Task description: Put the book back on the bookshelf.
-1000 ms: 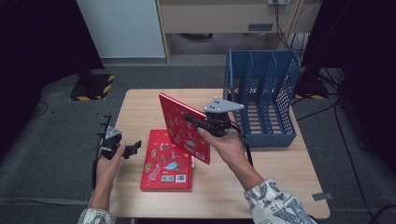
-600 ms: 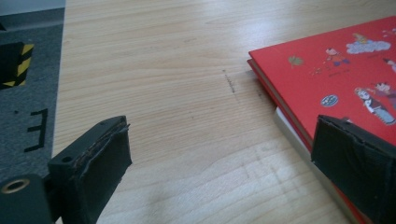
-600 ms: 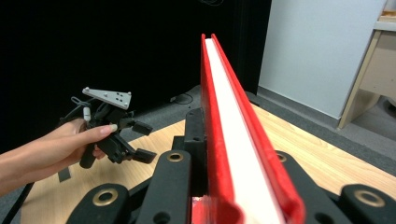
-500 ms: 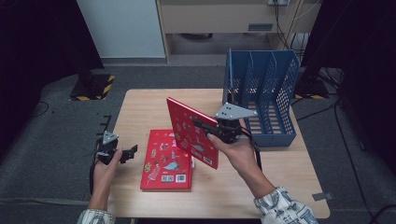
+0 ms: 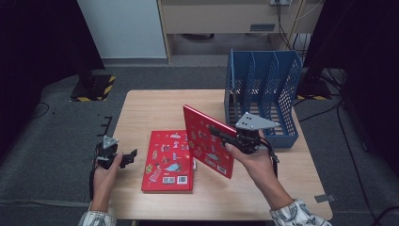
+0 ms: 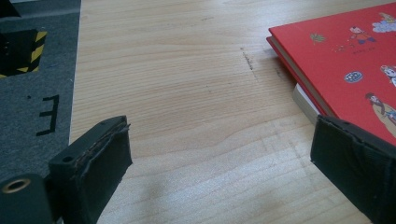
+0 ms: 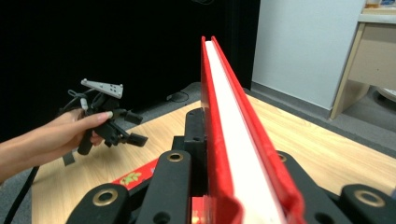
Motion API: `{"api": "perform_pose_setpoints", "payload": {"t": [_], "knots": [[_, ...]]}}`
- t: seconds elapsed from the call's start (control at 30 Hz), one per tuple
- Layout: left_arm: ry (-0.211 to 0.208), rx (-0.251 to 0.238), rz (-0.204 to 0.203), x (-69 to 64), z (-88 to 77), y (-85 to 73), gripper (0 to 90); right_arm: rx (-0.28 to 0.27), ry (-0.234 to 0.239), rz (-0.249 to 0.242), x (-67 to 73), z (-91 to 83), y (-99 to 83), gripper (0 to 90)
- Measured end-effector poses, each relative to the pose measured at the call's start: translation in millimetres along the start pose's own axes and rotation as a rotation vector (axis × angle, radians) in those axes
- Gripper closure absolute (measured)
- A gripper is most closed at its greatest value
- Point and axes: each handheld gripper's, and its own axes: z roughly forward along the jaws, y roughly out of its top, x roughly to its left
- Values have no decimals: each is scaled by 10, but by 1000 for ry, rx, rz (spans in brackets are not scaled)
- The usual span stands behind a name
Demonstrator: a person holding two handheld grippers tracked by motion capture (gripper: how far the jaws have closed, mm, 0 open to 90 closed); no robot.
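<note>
My right gripper [image 5: 225,136] is shut on a red picture book [image 5: 207,141], holding it tilted on edge above the table's middle. In the right gripper view that book [image 7: 233,140] runs away from me edge-on, white pages between red covers, with the black jaws clamped on both sides. A second red picture book [image 5: 169,161] lies flat on the wooden table [image 5: 150,108]. My left gripper [image 5: 129,157] hovers at the table's left edge, open and empty, pointing at the flat book [image 6: 355,65]. Its jaws stand wide apart over bare wood.
A blue file rack [image 5: 263,89] with several upright slots stands at the table's back right, just beyond the held book. Dark floor with a yellow-black striped mat [image 5: 91,87] lies left of the table. A white cabinet stands at the back.
My right gripper has carried the upright red book to the right, closer to the blue rack. The left gripper has stayed about where it was, still open.
</note>
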Motion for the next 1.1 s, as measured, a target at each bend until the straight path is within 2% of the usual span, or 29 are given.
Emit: {"api": "perform_pose_setpoints", "payload": {"t": [0.5,1.1], "knots": [[19,8,-3,24,-2,-13,48,-5,-37,24,-133,-295,-149,794],[25,11,-9,28,11,-21,49,-1,-77,44,-209,-637,-317,793]]}}
